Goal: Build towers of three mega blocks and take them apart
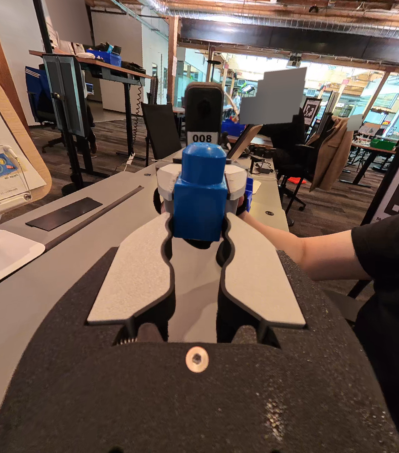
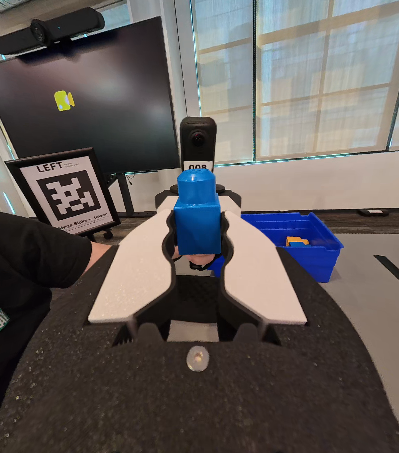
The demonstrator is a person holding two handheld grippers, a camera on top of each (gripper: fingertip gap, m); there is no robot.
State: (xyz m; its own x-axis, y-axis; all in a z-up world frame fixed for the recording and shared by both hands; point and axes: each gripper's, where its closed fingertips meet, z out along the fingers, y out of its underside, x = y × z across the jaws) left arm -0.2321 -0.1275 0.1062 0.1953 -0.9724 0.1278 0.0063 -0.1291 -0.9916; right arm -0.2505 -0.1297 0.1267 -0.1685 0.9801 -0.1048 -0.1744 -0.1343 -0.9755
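Grey and wide, the counter (image 1: 22,306) is stretching under both of your tools, inside an open office with desks, chairs and wooden beams. On its left edge a sign on a small stand (image 1: 2,171) is leaning back. You are holding the two tools facing each other above the counter, so each camera is seeing the other tool behind the block.

Your left tongs (image 1: 198,220) are closing on a blue block (image 1: 199,203); the two white fingers (image 1: 142,264) are pressing its flat sides, and the round stud on top is pointing upward. The block is staying in the air, not touching the counter. Behind it the other tool's black camera (image 1: 203,110) is standing upright, and your bare forearm (image 1: 303,252) is reaching in from the right.

In the right wrist view, your right tongs (image 2: 198,232) are also gripping a blue block (image 2: 197,220) by its sides, stud upward, lifted above the counter (image 2: 377,294). I cannot tell whether both tongs are holding one same block or two different ones. To the right a blue bin (image 2: 316,259) is sitting on the counter, with a yellow and blue piece (image 2: 296,241) lying inside. Behind, a dark screen (image 2: 83,98) and a framed marker sign (image 2: 63,193) are standing before large windows.
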